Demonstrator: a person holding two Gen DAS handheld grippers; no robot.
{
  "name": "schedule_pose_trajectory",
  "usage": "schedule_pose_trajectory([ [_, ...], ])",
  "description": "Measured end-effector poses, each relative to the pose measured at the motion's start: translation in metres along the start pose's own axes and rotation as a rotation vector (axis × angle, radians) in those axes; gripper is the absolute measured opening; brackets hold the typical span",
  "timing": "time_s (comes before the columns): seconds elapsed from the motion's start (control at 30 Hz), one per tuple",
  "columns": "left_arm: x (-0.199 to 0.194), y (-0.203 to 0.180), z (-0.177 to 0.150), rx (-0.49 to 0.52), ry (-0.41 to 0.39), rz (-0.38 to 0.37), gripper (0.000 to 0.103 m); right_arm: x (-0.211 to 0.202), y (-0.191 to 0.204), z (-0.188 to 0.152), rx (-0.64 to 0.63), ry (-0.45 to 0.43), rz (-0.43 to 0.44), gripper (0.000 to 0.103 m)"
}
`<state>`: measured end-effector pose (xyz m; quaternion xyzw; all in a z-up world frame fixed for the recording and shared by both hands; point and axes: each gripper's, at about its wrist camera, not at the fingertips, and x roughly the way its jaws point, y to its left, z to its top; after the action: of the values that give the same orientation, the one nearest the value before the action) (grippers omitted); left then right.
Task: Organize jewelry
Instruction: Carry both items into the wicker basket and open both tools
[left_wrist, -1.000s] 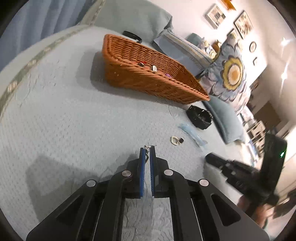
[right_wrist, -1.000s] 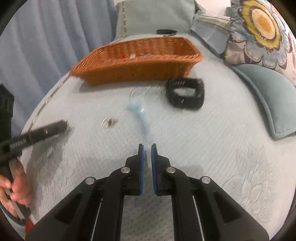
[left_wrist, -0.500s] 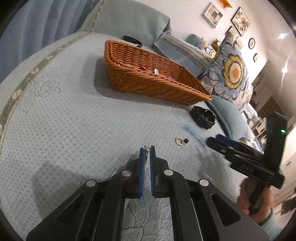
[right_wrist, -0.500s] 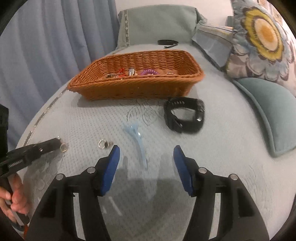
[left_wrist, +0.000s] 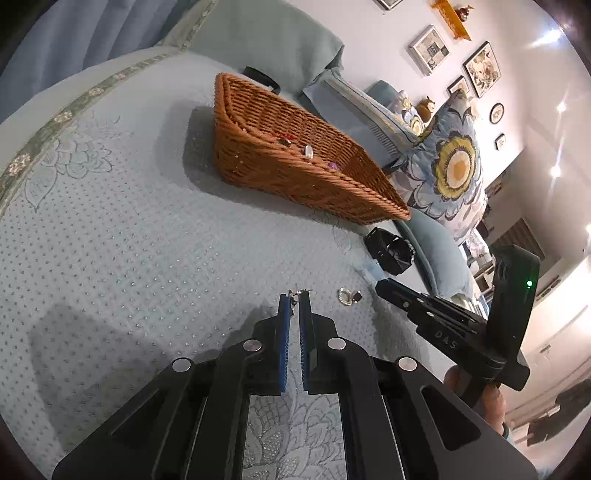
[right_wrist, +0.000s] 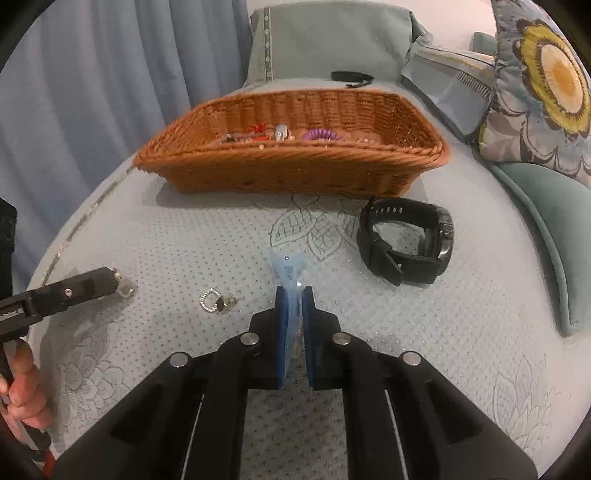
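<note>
The wicker basket (right_wrist: 291, 162) sits on the pale blue bed (right_wrist: 424, 332) and serves as the landmark; inside it lie a purple coil hair tie (right_wrist: 320, 134), a white clip and some small red pieces. In front of the basket, on the bedspread, a translucent blue hair clip (right_wrist: 288, 269) lies with its near end pinched between the narrow fingers of the right gripper (right_wrist: 293, 295). To the right of that clip, also in front of the basket, rests a black watch (right_wrist: 406, 240), apart from the clip. To the clip's left, farther from the basket, lies a small silver earring (right_wrist: 214, 303) with a dark stone. Farther left again, the left gripper (left_wrist: 294, 297) has its fingers nearly closed on another small silver earring (left_wrist: 298, 292), held at the tips just above the bed. A floral pillow (right_wrist: 546, 85) stands to the right of the basket.
</note>
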<state>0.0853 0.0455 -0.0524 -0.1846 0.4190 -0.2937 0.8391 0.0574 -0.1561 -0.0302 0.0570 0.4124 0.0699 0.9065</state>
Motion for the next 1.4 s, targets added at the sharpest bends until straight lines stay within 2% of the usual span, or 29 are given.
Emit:
schedule_pose_trajectory([
  [0.27,-0.018,-0.011,0.003,0.026,-0.059,-0.025,0.003,-0.026,0.001,0.005,0.011,-0.079,0.018,0.007],
  [0.37,-0.029,-0.023,0.010,0.052,-0.093,-0.018,0.003,-0.044,0.002,0.012,0.010,-0.150,0.050,0.007],
  [0.5,-0.041,-0.043,0.028,0.099,-0.135,-0.025,0.003,-0.063,0.002,0.034,0.010,-0.226,0.037,0.007],
  [0.67,-0.040,-0.067,0.065,0.159,-0.174,-0.043,0.003,-0.061,-0.003,0.080,0.014,-0.249,0.015,0.007],
  [0.83,-0.022,-0.084,0.104,0.205,-0.209,-0.044,0.003,-0.038,-0.013,0.127,0.003,-0.223,-0.002,0.007],
  [1.0,0.008,-0.075,0.132,0.159,-0.197,-0.060,0.003,-0.002,-0.032,0.157,0.046,-0.158,0.023,0.007],
  [1.17,0.039,-0.059,0.143,0.131,-0.168,-0.021,0.003,0.040,-0.046,0.165,0.106,-0.058,0.034,0.007],
  [1.37,0.068,-0.044,0.140,0.113,-0.115,0.019,0.003,0.077,-0.057,0.155,0.160,0.056,0.051,0.007],
  [1.4,0.071,-0.041,0.138,0.102,-0.105,0.015,0.003,0.081,-0.056,0.153,0.151,0.069,0.031,0.007],
])
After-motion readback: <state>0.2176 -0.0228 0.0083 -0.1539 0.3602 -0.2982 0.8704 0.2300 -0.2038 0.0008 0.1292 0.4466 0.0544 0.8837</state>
